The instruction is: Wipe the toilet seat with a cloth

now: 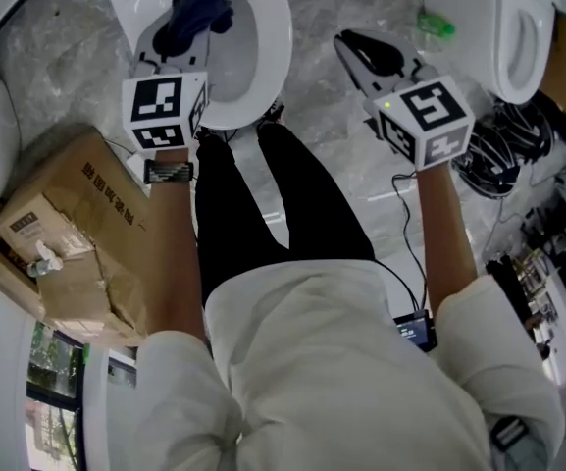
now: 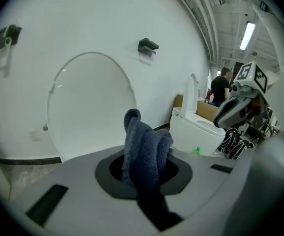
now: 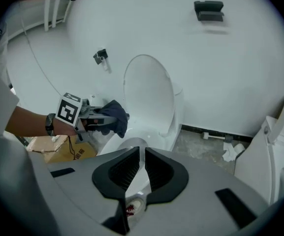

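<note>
A person (image 1: 341, 361) in a white top stands over a white toilet (image 1: 235, 116), its lid (image 3: 149, 95) raised toward the wall, with a cardboard box (image 1: 77, 234) on the marble floor (image 1: 341, 165) beside it. The left hand-held gripper (image 1: 177, 39) pinches a bunched dark blue cloth (image 1: 196, 10), held above the bowl and toilet seat (image 1: 281, 27). The right hand-held gripper (image 1: 353, 45), jaws nearly pressed together on nothing, hovers over the floor beside the toilet.

Dark blue cloth (image 2: 146, 154); white toilet (image 1: 275, 47); grey marbled floor (image 1: 86, 57); brown cardboard box (image 1: 77, 224)
</note>
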A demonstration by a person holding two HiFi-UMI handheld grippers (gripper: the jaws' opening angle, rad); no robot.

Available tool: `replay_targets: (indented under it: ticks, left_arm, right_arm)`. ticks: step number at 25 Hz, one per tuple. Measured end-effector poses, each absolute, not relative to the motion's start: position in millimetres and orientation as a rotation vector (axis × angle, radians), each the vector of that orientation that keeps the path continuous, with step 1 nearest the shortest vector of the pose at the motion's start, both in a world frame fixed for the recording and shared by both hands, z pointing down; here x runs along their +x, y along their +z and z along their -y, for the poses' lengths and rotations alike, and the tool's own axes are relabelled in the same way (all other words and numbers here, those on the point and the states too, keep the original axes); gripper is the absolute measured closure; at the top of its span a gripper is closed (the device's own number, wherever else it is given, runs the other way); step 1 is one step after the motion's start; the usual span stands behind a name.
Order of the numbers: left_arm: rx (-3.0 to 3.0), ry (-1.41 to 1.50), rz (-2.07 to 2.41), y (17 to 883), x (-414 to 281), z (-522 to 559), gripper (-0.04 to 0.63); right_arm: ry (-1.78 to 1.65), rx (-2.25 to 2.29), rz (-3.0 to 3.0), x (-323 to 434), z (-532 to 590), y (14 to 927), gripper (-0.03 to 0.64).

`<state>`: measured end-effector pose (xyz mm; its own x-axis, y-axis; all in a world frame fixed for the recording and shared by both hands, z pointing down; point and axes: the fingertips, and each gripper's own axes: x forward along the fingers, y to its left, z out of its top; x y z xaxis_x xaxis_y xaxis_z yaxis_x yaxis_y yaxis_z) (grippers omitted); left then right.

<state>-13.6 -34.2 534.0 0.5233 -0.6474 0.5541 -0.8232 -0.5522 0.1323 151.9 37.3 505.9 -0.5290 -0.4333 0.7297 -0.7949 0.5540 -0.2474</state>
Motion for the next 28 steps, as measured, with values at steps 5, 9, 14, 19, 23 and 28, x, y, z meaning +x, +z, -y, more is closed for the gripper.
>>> replay_targets:
  ticks: [5,9,14,19,23,28]
  left_arm:
    - [2.409,0.644,1.269,462,-36,27,0.546]
    - [2.450,0.610,1.301,404,-44,28,0.546]
    - [2.521,0.599,1.278,352,-43,28,0.547]
    - [2.590,0.548,1.266,306,-43,39,0.546]
    - [2.634,0.519,1.294,267,-52,47,0.546]
    - [2.671,0.494,1.305,231,-74,53,0.546]
  right_arm:
    - [0.644,0.899,2.236,117,-21,450,0.561]
    - [0.596,0.852,2.292,97,-20,403,0.561]
    - [0.538,0.848,2.354,79,-12,348,0.561]
    - [0.463,0.916,2.386,66,3,297,0.561]
    - [0.380,0.940,2.421,44,17,264,0.561]
    - [0.296,0.991,2.447,11,29,227,0.561]
